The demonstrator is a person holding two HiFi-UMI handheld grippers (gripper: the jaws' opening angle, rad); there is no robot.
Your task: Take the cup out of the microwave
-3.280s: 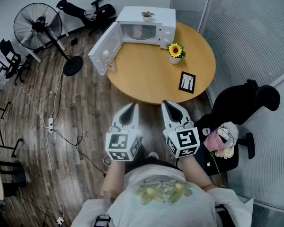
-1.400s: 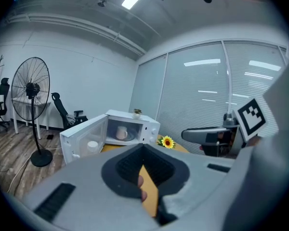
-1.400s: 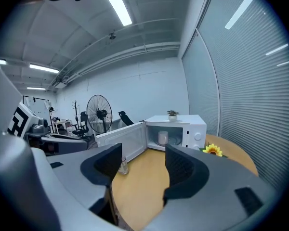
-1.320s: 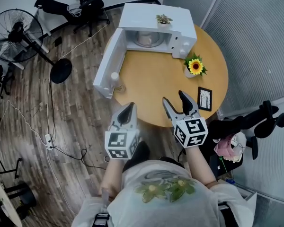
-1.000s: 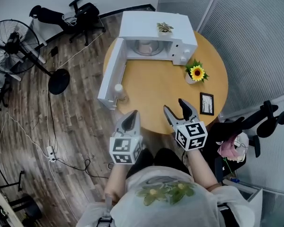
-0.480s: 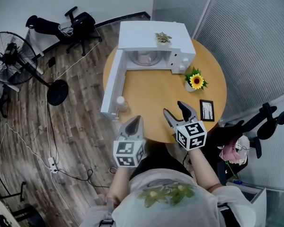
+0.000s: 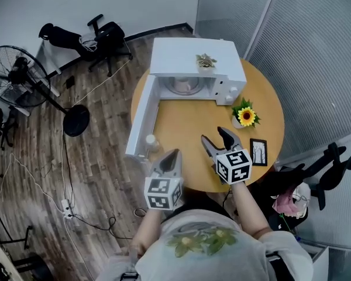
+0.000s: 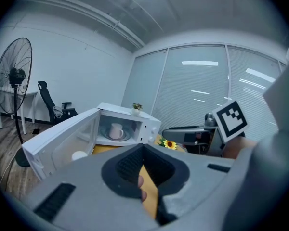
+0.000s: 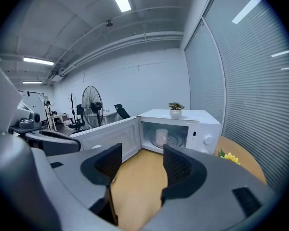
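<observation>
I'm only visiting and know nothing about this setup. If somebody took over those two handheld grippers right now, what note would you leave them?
Left gripper: shut, holding nothing, at the near edge of the round table.
Right gripper: open and empty, above the table, pointing toward the microwave.
Microwave: at the far side of the table, with its door swung wide open.
Cup: upright inside the microwave, not yet touched.
Done: the door is open.
Left to do: reach in, probably with the open right gripper, close on the cup and bring it out.
</observation>
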